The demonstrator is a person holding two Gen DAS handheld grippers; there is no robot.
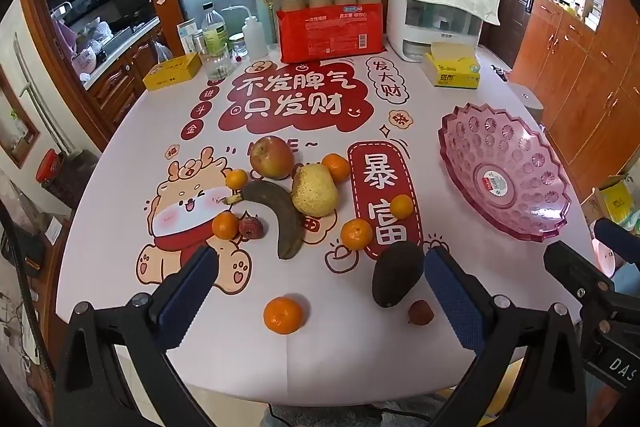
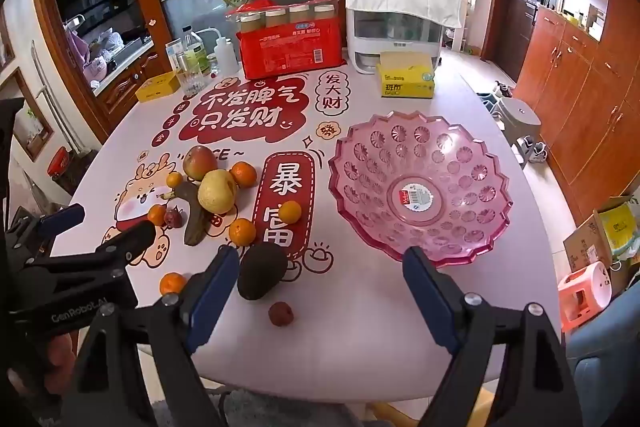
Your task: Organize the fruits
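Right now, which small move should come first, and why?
Probably ease the right tool forward and left around the avocado. Both tools are open and empty, the pink bowl holds no fruit, and the avocado lies nearest, by its left finger.

— What lies on the table (image 1: pixel 120 187)?
— Apple (image 1: pixel 272 157), pear (image 1: pixel 315 189), blackened banana (image 1: pixel 282 215), tangerines (image 1: pixel 283 315) mid-table; dark avocado (image 1: pixel 396 273) near the front edge.
— The pink bowl (image 2: pixel 420 187)?
— Upright, right side.
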